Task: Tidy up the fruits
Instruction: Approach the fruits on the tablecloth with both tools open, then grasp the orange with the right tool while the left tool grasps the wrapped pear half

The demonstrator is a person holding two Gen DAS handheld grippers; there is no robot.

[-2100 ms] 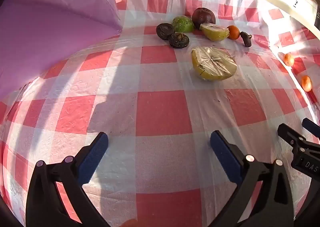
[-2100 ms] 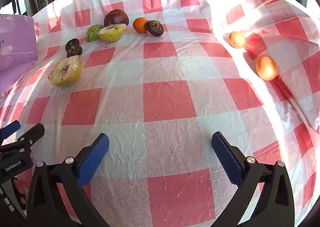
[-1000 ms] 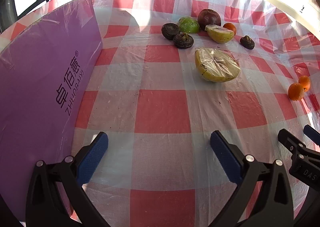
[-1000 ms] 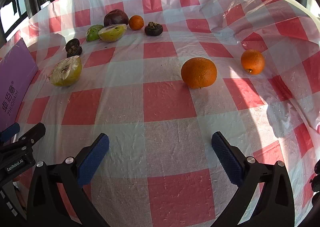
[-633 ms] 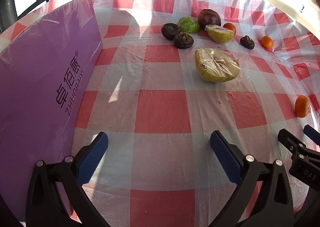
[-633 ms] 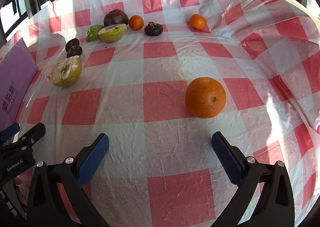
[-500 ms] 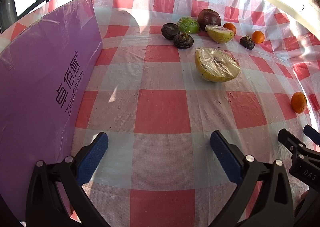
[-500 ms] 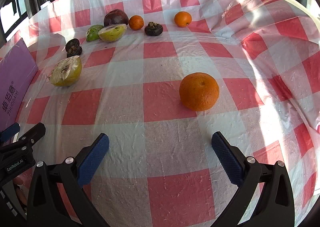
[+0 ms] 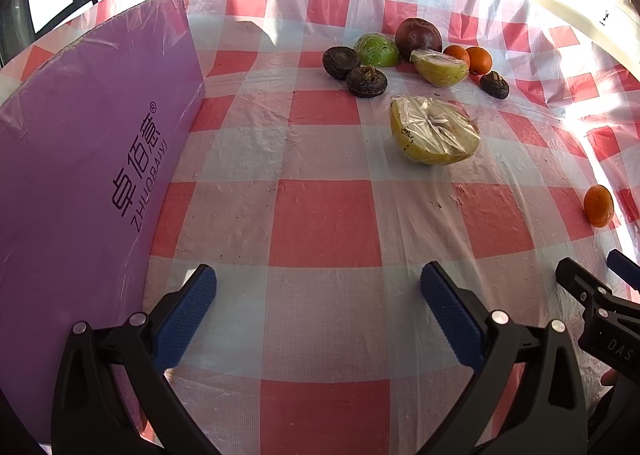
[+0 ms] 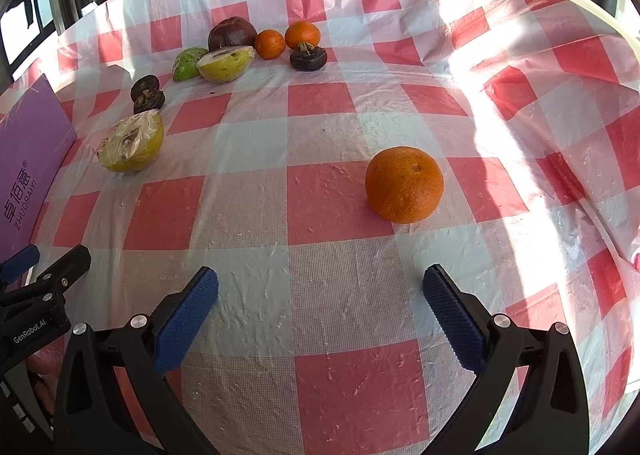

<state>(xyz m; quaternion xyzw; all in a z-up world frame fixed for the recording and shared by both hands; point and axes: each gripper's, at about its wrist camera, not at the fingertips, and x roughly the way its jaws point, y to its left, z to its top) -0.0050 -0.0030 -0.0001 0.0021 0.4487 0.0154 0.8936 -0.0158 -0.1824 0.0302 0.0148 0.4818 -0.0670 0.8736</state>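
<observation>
Small orange rolled to pile | both grippers wide, empty

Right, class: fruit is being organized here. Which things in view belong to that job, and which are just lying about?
Belongs to the job:
- large orange
- two small oranges
- wrapped yellow fruit half
- wrapped green fruit half
- dark red round fruit
- dark mangosteen-like fruits

Just lying about:
- purple board
- checked tablecloth
</observation>
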